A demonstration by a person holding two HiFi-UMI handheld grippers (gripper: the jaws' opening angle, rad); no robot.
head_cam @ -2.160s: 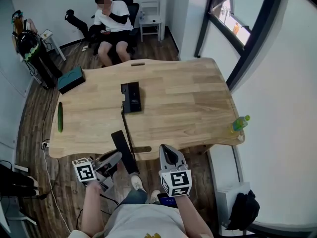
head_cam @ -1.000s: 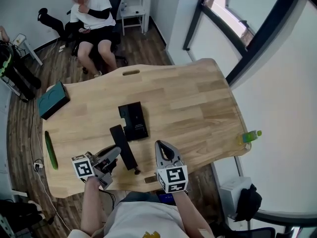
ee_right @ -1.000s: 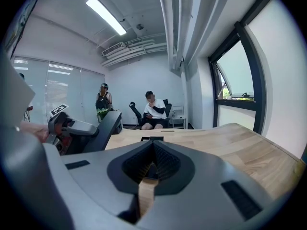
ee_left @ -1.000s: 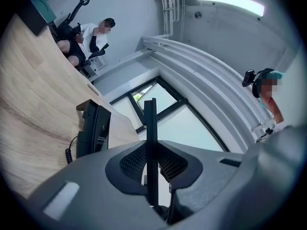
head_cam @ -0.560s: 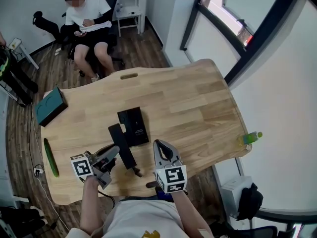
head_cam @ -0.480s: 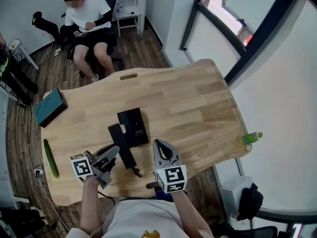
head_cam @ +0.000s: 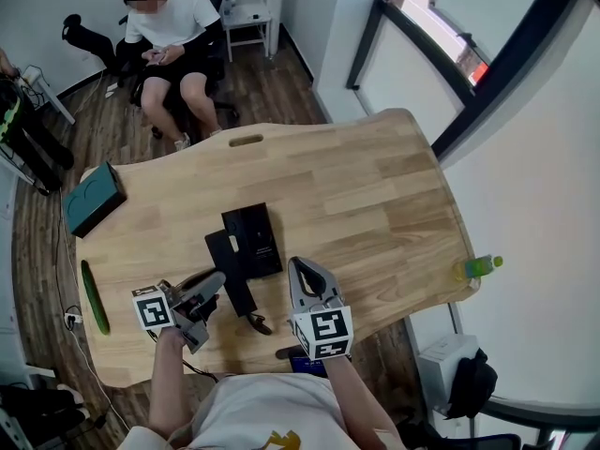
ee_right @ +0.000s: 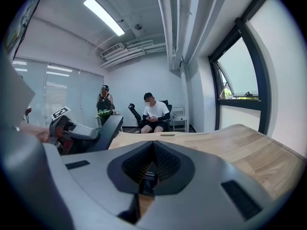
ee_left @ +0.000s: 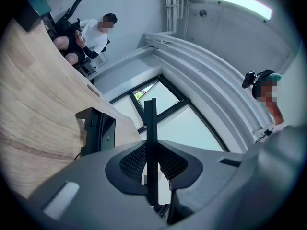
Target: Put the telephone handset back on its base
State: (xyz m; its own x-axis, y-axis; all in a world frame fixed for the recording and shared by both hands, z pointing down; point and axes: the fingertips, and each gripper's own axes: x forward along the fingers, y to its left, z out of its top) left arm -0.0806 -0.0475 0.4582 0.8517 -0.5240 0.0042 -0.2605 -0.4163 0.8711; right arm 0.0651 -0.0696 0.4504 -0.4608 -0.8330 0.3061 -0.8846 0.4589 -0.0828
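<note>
The left gripper (head_cam: 210, 286), clamped on the handset (head_cam: 228, 261), had carried it up beside the base (head_cam: 255, 237); nearly home; the right gripper (head_cam: 298, 268) stayed closed, empty.

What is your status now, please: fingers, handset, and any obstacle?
Left gripper shut on handset. Right gripper shut, empty. Handset not yet on base, at its left edge. No obstacle seen.

— What kind of room am I steering in?
— An office: wooden desk (head_cam: 375, 190), a person (head_cam: 173, 26) seated among swivel chairs (head_cam: 86, 30), ceiling strip light (ee_right: 103, 16), possibly blinds (ee_right: 62, 95).
</note>
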